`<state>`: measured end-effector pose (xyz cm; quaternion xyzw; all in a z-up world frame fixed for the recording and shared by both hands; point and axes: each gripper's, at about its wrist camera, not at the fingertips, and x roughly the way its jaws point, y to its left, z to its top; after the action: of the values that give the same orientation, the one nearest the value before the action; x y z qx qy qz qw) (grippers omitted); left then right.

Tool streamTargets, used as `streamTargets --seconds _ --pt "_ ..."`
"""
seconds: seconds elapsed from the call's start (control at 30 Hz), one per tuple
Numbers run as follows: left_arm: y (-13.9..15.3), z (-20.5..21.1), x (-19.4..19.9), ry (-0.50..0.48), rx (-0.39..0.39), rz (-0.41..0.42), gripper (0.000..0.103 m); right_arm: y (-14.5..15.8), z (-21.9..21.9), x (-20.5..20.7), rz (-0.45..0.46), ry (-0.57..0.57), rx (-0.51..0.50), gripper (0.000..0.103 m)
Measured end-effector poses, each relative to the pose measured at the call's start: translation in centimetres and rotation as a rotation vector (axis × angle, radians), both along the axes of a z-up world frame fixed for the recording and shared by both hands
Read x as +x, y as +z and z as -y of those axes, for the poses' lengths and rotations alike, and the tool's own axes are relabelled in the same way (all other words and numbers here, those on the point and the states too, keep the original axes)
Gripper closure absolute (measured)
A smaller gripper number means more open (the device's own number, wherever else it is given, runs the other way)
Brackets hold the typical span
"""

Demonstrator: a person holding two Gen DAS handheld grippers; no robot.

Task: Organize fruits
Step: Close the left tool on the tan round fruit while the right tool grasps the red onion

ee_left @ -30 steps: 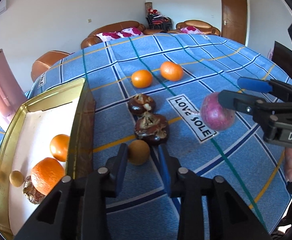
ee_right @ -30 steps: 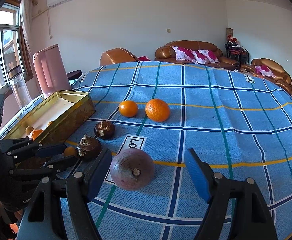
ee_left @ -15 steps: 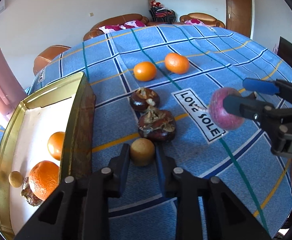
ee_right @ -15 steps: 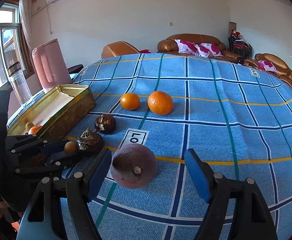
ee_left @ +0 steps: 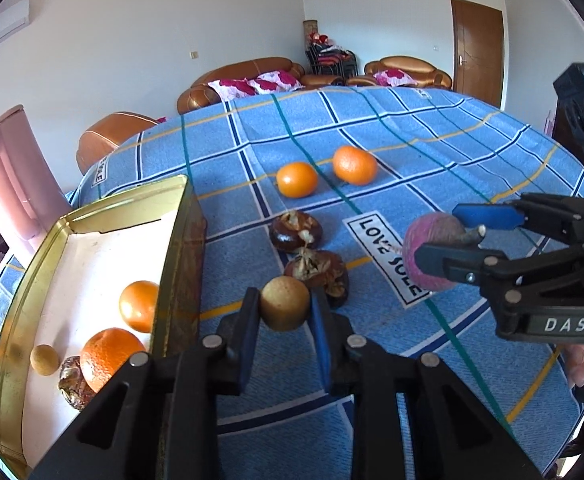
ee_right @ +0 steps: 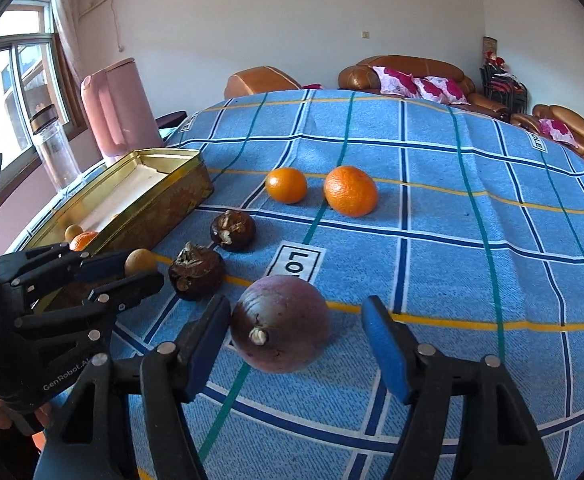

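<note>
My left gripper (ee_left: 284, 312) is shut on a small tan round fruit (ee_left: 284, 307), lifted just off the blue checked cloth beside the gold tin (ee_left: 172, 216); it also shows in the right wrist view (ee_right: 140, 262). My right gripper (ee_right: 295, 334) is open around a large purple fruit (ee_right: 280, 322) that sits on the cloth, its left finger close to the fruit and its right finger apart. Two dark brown fruits (ee_left: 315, 272) (ee_left: 296, 231) and two oranges (ee_left: 296, 179) (ee_left: 354, 165) lie on the cloth. The tin holds two oranges (ee_left: 110, 350), a tan fruit and a dark fruit.
A pink jug (ee_right: 118, 108) and a clear bottle (ee_right: 54, 148) stand behind the tin. A white label (ee_left: 383, 256) is sewn on the cloth. Sofas (ee_left: 244, 80) stand beyond the table's far edge.
My left gripper closed on the tan fruit and lifted it slightly. My right gripper moved closer around the purple fruit and stayed open.
</note>
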<state>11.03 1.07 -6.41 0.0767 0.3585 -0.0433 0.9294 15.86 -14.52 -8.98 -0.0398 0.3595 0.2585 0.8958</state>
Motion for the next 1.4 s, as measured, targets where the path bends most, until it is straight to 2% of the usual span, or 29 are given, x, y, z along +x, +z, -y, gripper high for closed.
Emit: streamTargets --seconds 0.07,0.23,0.3,0.4,0.47,0.53,0.57,0.6,0.63,0.77,0.8,0.83,0.97,1.17,1.4 --pt "0.2 -0.2 -0.2 0.003 -0.008 0.015 0.077 0.1 -0.1 -0.3 0.011 0.018 0.007 0.050" --pt "0.5 -0.2 -0.5 -0.001 -0.014 0.040 0.077 0.4 -0.1 -0.6 0.028 0.036 0.030 0.053" --pt "0.6 -0.3 -0.7 0.001 -0.019 0.049 0.077 0.7 0.1 -1.0 0.052 0.035 0.037 0.061" --pt "0.7 -0.4 -0.9 -0.005 -0.029 0.054 0.077 0.9 0.2 -1.3 0.073 0.026 0.038 0.066" --pt "0.7 -0.4 -0.8 -0.009 -0.029 0.049 0.077 0.9 0.2 -1.2 0.069 0.025 0.040 0.065" --pt "0.7 -0.3 -0.8 -0.011 -0.026 0.048 0.077 0.8 0.1 -0.9 0.052 0.029 0.040 0.060" --pt "0.7 -0.3 -0.8 -0.013 -0.026 0.048 0.077 0.5 -0.2 -0.6 0.030 0.037 0.030 0.044" --pt "0.7 -0.3 -0.8 -0.013 -0.027 0.048 0.077 0.2 -0.4 -0.3 0.008 0.039 0.015 0.035" --pt "0.7 -0.3 -0.8 -0.014 -0.030 0.048 0.077 -0.2 -0.7 0.0 -0.017 0.052 0.003 0.034" --pt "0.7 -0.5 -0.8 -0.015 -0.043 0.046 0.077 -0.3 -1.3 -0.3 -0.003 0.060 -0.032 0.036" --pt "0.7 -0.5 -0.8 -0.016 -0.044 0.047 0.077 -0.3 -1.4 -0.3 -0.003 0.062 -0.038 0.048" --pt "0.7 -0.5 -0.8 -0.017 -0.044 0.048 0.077 -0.4 -1.5 -0.3 -0.005 0.067 -0.042 0.049" --pt "0.9 -0.6 -1.1 -0.020 -0.050 0.062 0.077 -0.1 -1.8 -0.7 0.015 0.090 -0.045 0.050" --pt "1.3 -0.8 -1.7 -0.021 -0.067 0.098 0.077 1.2 -1.2 -2.2 0.116 0.093 -0.003 0.050" --pt "1.8 -1.1 -2.4 -0.011 -0.074 0.143 0.077 1.9 -0.9 -3.2 0.187 0.095 0.024 0.050"
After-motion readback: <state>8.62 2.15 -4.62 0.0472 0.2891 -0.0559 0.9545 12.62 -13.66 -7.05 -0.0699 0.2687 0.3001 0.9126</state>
